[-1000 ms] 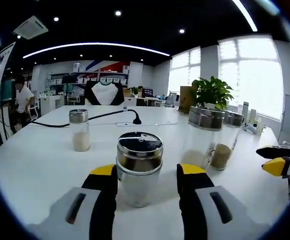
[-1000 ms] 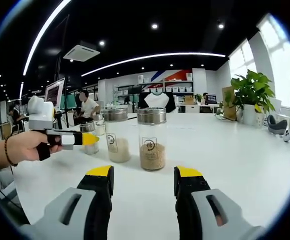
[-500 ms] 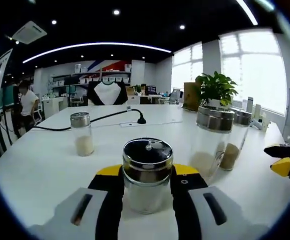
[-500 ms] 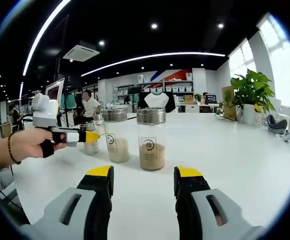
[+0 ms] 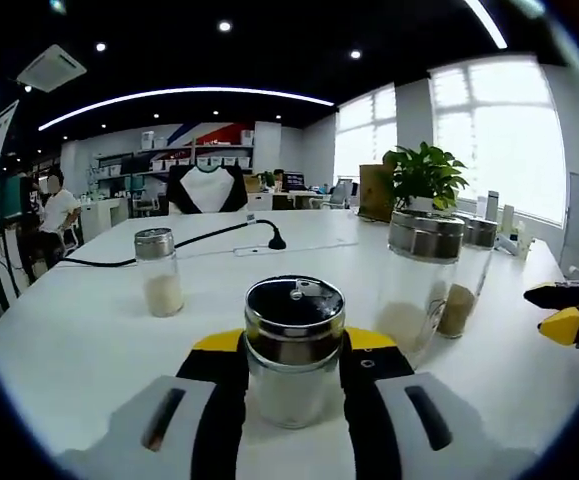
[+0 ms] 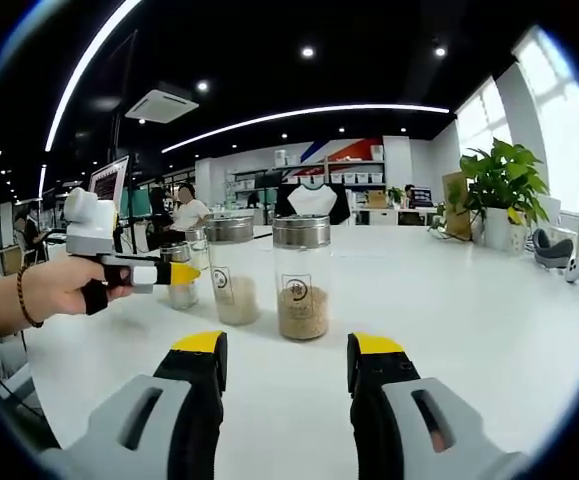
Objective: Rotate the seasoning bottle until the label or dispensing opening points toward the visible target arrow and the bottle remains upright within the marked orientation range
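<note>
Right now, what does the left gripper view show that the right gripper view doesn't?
Left gripper view: the left gripper shut on a steel-lidded bottle, with a small shaker and a black cable behind it. Right gripper view: the right gripper open with nothing between its jaws, a hand holding the left gripper, and printed labels on the jars. Both: two tall jars, the potted plant and the white table.

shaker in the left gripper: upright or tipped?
Upright. The shaker stands on the white table, its chrome lid level, between the left gripper fingers.
</note>
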A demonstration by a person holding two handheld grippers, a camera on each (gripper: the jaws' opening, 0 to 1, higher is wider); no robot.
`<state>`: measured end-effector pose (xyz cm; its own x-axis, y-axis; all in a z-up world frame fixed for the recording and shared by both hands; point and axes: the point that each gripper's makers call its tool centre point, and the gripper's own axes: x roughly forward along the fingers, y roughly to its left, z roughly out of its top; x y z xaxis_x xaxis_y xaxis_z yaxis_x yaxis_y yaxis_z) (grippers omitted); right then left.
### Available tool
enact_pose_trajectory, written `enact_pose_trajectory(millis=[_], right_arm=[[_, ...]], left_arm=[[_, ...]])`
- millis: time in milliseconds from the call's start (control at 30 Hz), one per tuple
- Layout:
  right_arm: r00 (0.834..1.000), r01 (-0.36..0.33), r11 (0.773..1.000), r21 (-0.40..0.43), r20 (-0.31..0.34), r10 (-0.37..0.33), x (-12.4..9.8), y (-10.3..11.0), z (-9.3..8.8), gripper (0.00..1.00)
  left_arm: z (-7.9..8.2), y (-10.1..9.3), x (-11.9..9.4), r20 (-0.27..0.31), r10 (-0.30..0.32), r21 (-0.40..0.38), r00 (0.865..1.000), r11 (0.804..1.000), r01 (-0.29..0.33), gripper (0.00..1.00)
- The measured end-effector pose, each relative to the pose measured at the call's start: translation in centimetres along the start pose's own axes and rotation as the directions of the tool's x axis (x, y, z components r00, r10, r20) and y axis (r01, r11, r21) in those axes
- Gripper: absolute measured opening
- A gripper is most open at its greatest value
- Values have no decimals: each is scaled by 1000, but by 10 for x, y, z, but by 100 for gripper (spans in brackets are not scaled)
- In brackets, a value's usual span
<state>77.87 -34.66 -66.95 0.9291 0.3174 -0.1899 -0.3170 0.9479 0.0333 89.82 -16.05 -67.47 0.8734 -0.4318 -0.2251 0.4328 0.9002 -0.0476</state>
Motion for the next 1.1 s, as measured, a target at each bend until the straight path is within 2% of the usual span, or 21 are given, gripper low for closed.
enact_pose_trajectory(millis=[300,567,667,1100], right_arm=[[1000,0,1000,-1,2,0,0,0,1,48],[1000,3,1000,4,-1,-3,-2,-2,1,48],[1000,5,1000,-2,16,-4,-6,-1,8,48],[1000,10,1000,-2,2,-10,-4,-3,3,48]], left_arm=[[0,-1,0,-1,-23,4,1000,1000,23,37],[-1,-3,-2,-7,-73,19,997,997,74,37],[-2,-3,-3,17,-111,31,994,993,110,37],[-2,-5,-3,5,-208,60,978,976,207,37]])
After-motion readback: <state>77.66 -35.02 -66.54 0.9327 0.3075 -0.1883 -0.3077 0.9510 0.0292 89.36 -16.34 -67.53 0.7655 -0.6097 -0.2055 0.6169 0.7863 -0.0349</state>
